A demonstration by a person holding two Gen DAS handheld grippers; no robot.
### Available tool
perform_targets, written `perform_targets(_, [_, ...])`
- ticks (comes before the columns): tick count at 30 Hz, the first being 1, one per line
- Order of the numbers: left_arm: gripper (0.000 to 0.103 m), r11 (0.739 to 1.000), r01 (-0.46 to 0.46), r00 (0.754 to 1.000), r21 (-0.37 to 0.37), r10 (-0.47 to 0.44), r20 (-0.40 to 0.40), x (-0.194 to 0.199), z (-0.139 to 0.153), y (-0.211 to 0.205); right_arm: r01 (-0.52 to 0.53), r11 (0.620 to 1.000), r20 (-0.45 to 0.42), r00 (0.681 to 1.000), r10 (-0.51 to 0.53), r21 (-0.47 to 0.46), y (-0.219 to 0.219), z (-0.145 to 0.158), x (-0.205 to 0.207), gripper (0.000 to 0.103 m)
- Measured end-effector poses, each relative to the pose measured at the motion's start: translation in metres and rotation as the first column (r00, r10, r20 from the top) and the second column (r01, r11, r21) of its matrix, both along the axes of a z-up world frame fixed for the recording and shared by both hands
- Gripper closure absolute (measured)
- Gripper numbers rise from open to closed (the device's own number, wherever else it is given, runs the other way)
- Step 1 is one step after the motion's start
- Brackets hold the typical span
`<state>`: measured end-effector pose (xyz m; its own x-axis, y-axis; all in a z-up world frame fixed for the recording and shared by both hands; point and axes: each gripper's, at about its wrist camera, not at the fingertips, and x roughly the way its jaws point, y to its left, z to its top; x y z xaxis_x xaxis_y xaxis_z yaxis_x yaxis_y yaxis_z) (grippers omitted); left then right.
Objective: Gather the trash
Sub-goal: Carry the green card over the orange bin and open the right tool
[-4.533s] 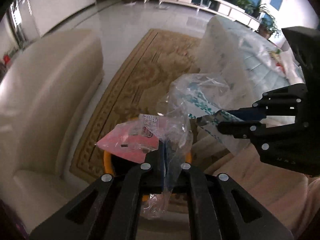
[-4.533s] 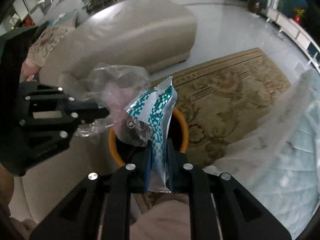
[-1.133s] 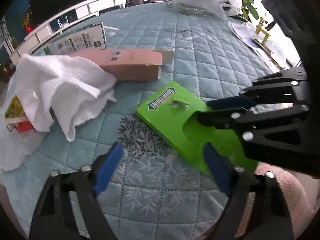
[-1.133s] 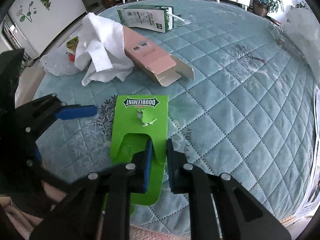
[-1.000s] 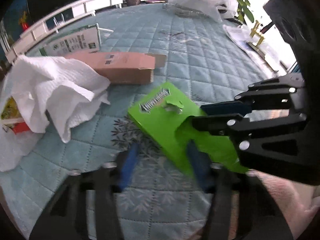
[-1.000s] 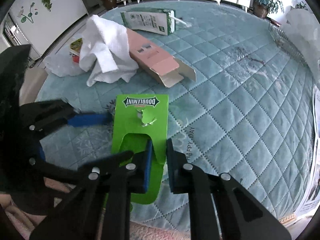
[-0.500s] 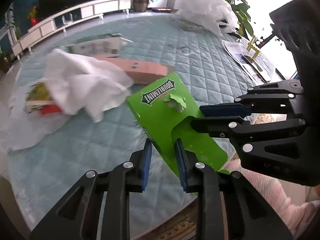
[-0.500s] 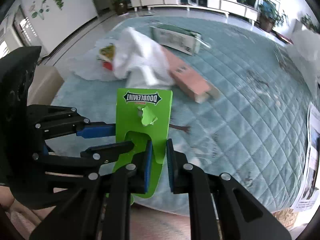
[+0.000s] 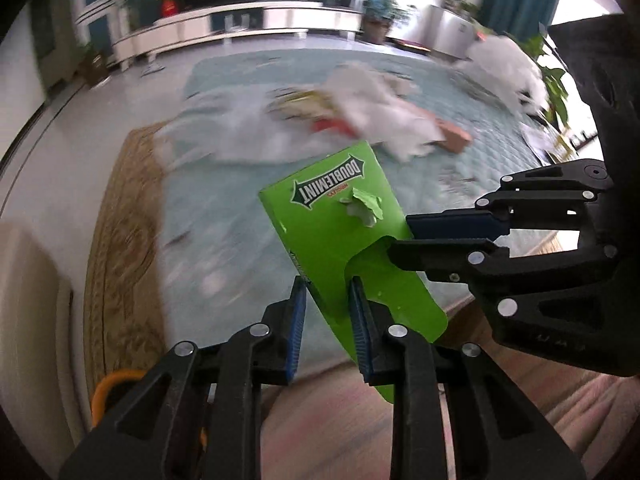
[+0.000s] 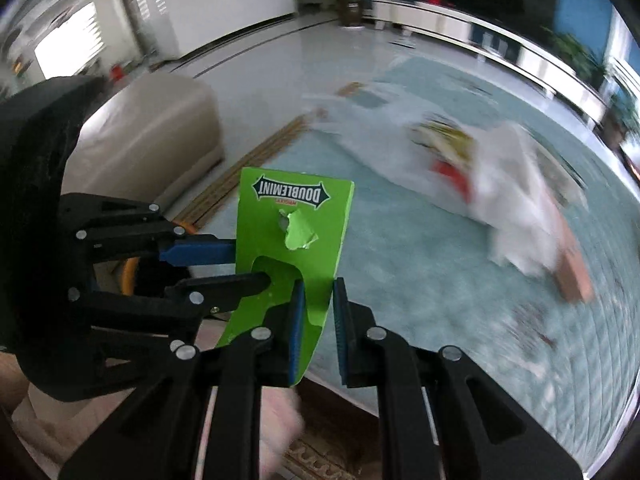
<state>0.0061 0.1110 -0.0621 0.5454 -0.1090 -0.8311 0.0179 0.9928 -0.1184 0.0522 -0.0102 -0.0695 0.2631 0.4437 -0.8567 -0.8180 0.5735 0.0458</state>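
Observation:
A flat green Doublemint card (image 9: pixel 340 232) is held in the air off the table's near edge; it also shows in the right wrist view (image 10: pixel 294 220). My left gripper (image 9: pixel 326 292) is shut on its lower edge. My right gripper (image 10: pixel 316 288) is shut on its lower part from the other side. An orange-rimmed bin (image 9: pixel 110 384) shows at the lower left of the left wrist view and behind the left gripper in the right wrist view (image 10: pixel 130 276). Both views are blurred by motion.
The teal quilted table (image 9: pixel 224 208) carries a white paper towel (image 9: pixel 376 108), a pink carton (image 9: pixel 450 132), a snack packet (image 10: pixel 448 140) and a plastic bag (image 9: pixel 504 64). A cream sofa (image 10: pixel 152 132) and a patterned rug (image 9: pixel 120 248) lie beside it.
Both grippers have carried the green card away from the table to the left, towards the bin side. The left gripper, open a second ago, has shut on the card.

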Motion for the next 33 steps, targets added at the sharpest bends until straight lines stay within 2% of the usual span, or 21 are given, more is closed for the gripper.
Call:
perform_targets(4, [0.078,0.994,-0.109,0.994,-0.005,0.109,-0.011,-0.039,-0.009,0.055,-0.126,0.991,0.02,0.992,0.127,-0.042,0.064,-0.007,-0.035,0.088])
perform_targets(7, [0.078,0.981,-0.195,0.981,0.0,0.195,-0.017,-0.067,-0.015,0.094,-0.197,0.979,0.009,0.98,0.198,-0.046,0.108,-0.014,-0.059,0.088])
perform_targets(17, [0.078,0.915,-0.403,0.912,-0.031,0.399,-0.093,-0.149,-0.059,0.202,-0.399,0.913,-0.088,0.916,0.392,-0.086,0.231,-0.059,-0.124,0.088])
perform_targets(24, [0.078,0.877,-0.476,0.874,-0.067,0.462,-0.149,-0.17,-0.097,0.242,-0.46,0.876,-0.136,0.886,0.443,-0.143,0.274,-0.093,-0.148,0.088])
perform_targets(29, [0.077,0.872,-0.485,0.866,-0.063,0.468,-0.176,-0.172,-0.113,0.252,-0.471,0.865,-0.169,0.879,0.446,-0.17,0.29,-0.114,-0.15,0.088])
perform_targets(31, [0.071,0.864,-0.5,0.856,-0.059,0.482,-0.186,-0.173,-0.119,0.258,-0.465,0.868,-0.194,0.88,0.433,-0.174,0.295,-0.122,-0.145,0.088])
perform_targets(33, [0.047,0.851,-0.524,0.837,-0.035,0.508,-0.203,-0.175,-0.127,0.266,-0.47,0.862,-0.213,0.877,0.431,-0.19,0.3,-0.13,-0.145,0.087])
